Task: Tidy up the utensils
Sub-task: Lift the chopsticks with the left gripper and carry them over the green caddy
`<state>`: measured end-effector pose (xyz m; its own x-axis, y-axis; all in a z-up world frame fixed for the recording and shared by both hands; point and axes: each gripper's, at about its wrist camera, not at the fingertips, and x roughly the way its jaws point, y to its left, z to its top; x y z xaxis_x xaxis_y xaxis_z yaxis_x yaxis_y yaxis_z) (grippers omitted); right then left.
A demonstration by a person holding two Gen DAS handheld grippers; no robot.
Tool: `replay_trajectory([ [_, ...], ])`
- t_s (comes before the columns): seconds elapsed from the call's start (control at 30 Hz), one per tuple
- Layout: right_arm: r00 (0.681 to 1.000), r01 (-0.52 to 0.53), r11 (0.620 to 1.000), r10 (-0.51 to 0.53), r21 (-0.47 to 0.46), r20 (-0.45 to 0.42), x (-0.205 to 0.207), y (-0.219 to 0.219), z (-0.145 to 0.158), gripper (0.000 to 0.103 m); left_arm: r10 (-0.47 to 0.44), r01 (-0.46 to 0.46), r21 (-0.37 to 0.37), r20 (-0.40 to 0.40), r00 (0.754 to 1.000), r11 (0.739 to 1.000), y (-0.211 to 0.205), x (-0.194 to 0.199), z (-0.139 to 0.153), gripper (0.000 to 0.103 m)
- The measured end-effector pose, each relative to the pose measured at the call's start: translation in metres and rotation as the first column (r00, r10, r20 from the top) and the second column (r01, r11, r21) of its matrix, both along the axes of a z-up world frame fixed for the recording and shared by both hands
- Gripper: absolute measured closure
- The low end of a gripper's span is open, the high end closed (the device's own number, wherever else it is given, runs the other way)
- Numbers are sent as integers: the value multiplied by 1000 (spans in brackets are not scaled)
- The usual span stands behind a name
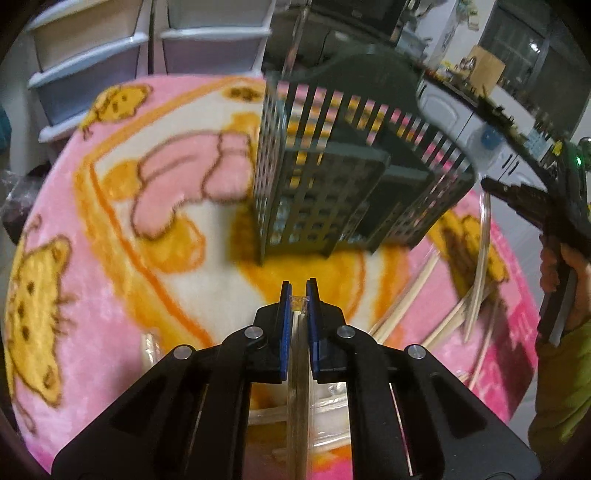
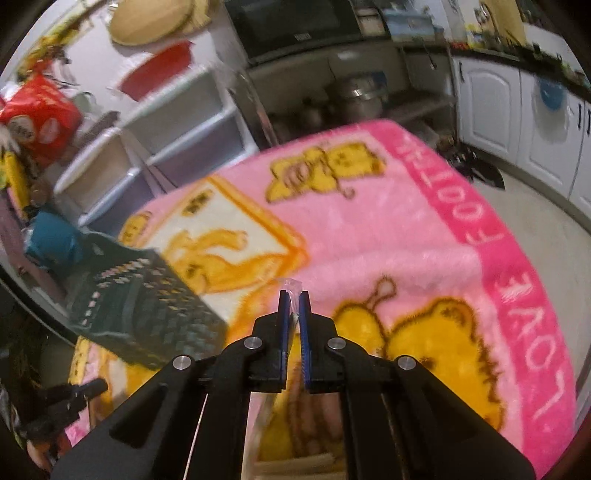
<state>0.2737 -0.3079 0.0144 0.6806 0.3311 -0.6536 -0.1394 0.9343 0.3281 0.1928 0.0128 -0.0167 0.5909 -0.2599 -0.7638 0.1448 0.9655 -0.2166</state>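
Observation:
A dark slatted utensil basket (image 1: pixel 343 173) stands on the pink cartoon blanket (image 1: pixel 110 206), just ahead of my left gripper (image 1: pixel 298 290). That gripper is shut on a clear-wrapped utensil (image 1: pixel 297 387) that runs back under it. Several wrapped chopsticks (image 1: pixel 436 310) lie on the blanket to the right. My right gripper (image 2: pixel 294 297) is shut on a clear wrapper (image 2: pixel 293 288) whose tip sticks out past the fingers; the basket (image 2: pixel 144 306) is at its left. The right gripper also shows at the right edge of the left wrist view (image 1: pixel 517 195).
White plastic drawers (image 1: pixel 99 55) stand behind the table. Kitchen cabinets (image 2: pixel 517 110), a microwave (image 2: pixel 291 26) and pots on a shelf lie beyond the far edge. The left gripper's body shows at lower left in the right wrist view (image 2: pixel 62 402).

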Motion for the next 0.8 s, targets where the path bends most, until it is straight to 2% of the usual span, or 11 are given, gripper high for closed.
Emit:
replay_trajectory([
  [0.33, 977, -135, 990, 129, 26, 168, -53, 15, 60, 99, 8, 5, -68, 193, 981, 998, 3, -7, 74, 99],
  [0.8, 900, -275, 961, 251, 18, 357, -97, 44, 133, 99, 21, 28, -116, 398, 917, 993, 0, -4, 159, 99],
])
